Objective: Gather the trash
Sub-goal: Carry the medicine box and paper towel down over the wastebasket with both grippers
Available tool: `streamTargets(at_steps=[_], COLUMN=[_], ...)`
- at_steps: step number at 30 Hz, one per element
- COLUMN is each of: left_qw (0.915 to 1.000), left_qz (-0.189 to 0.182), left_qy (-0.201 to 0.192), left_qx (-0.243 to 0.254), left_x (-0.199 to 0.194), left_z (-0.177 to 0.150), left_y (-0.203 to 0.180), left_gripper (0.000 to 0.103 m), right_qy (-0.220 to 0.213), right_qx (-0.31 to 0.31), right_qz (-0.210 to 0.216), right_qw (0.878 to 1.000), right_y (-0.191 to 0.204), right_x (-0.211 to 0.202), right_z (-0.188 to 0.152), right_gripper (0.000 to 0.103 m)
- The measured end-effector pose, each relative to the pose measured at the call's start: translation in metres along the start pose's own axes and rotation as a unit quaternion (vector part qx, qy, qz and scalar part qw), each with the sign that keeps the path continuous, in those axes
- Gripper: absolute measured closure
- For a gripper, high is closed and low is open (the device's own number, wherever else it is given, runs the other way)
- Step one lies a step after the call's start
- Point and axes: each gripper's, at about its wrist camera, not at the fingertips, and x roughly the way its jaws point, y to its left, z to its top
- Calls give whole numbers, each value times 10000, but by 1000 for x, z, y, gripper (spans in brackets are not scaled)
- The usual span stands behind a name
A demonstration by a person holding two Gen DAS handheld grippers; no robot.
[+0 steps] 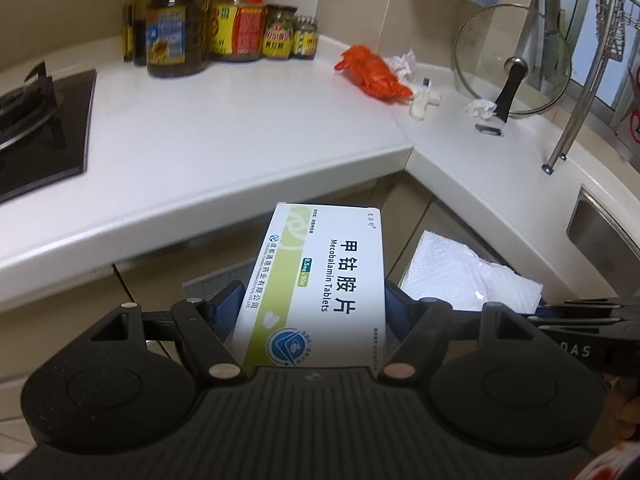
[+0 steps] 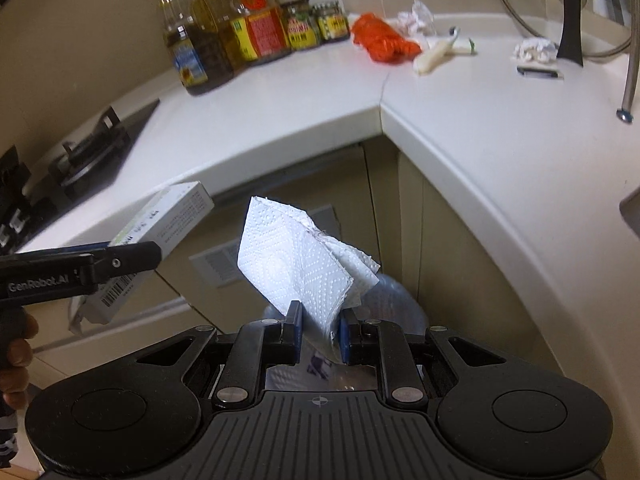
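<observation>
Left tongs are pinching a white-and-green medicine box printed "Mecobalamin Tablets", the blue pads pressing on its two long sides, the box sticking forward and upward in front of the cabinet doors below the tabletop. Right tongs are standing nearly pressed together, pinching a folded white paper towel that is fanning out above the pads. Both pieces are hanging off the tabletop, in front of its inner corner. In the right wrist view the left tongs and box are showing at the left edge, with fingers of a hand wrapping the handle. Below the right tongs something pale blue and translucent is showing; cannot tell what it is.

Trash lying on the tabletop near the back corner: a crumpled orange wrapper, a crumpled white tissue just behind it, a whitish tube-like piece beside the wrapper, another white wad touching the base of a glass pot lid, and a small dark flat item near it. Oil bottles and jars are standing along the back wall. A black gas stove is sitting at left, a sink at right.
</observation>
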Motion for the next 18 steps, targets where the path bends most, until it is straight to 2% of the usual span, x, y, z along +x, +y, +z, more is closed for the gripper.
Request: streamTargets(at_steps=[8, 13, 18], left_qw=[9984, 9933, 9887], left_qz=[136, 364, 388], left_qy=[464, 888, 1176], left_qx=[-286, -638, -848], left_x=[31, 63, 95], left_z=[-26, -46, -62], left_y=[-5, -3, -3], left_gripper=[32, 32, 32], right_qy=[478, 731, 899], right_qx=[-123, -121, -67], right_qz=[-258, -433, -650], right_qw=[9984, 9963, 9938], right_y=[-10, -18, -26], right_x=[38, 70, 104], right_z=[-21, -36, -47], right_gripper=[85, 85, 85])
